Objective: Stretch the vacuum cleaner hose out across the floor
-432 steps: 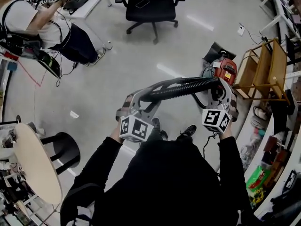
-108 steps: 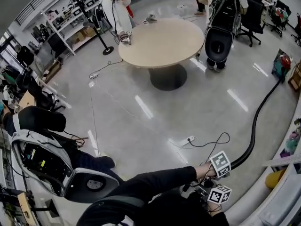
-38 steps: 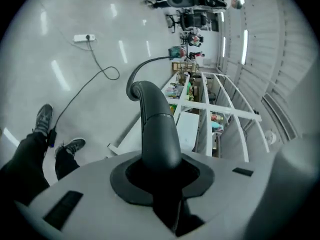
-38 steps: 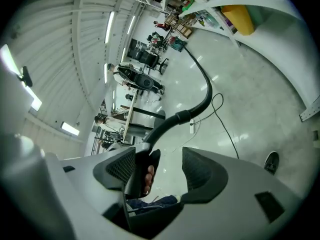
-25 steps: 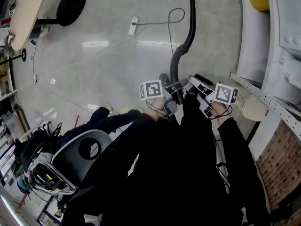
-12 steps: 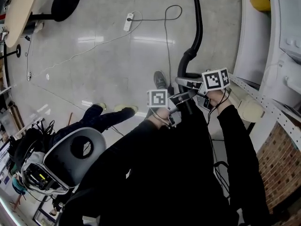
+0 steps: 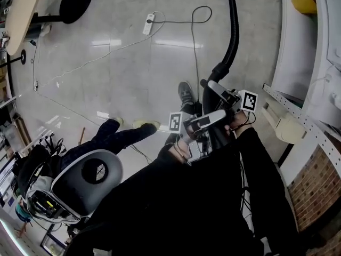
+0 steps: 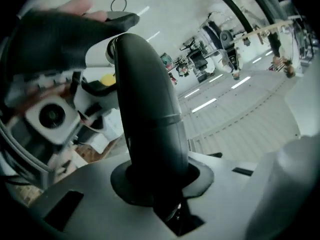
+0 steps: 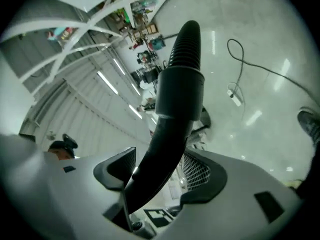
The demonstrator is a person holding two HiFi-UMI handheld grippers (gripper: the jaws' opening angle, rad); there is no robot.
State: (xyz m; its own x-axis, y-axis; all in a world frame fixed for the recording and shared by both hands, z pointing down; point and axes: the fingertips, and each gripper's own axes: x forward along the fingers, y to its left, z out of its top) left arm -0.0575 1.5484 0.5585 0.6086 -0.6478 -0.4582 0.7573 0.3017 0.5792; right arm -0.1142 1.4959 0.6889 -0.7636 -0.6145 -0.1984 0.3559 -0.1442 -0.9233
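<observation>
The black vacuum hose [image 7: 233, 31] runs along the floor from the top of the head view to my hands. Its smooth rigid end [image 8: 145, 99] stands up between the left gripper's jaws. My left gripper [image 7: 216, 116] is shut on it [image 8: 150, 184]. My right gripper [image 7: 213, 87] is shut on the curved tube a little further along [image 9: 157, 176], where the ribbed hose [image 9: 186, 44] begins. The two grippers sit close together in front of my chest. In the left gripper view a gloved hand [image 8: 60, 34] and the other gripper's camera show at the left.
A white power strip [image 7: 148, 20] and its looped cable [image 7: 194, 36] lie on the floor beside the hose. White shelving [image 7: 298, 63] runs along the right. A seated person [image 7: 90, 175] is at lower left. A round table [image 7: 21, 9] stands at upper left. My shoe [image 7: 185, 94] is near the hose.
Both grippers have rolled while still holding the hose end. The left one has lifted and drawn closer to the right one, and the hose's near end has shifted right in the head view.
</observation>
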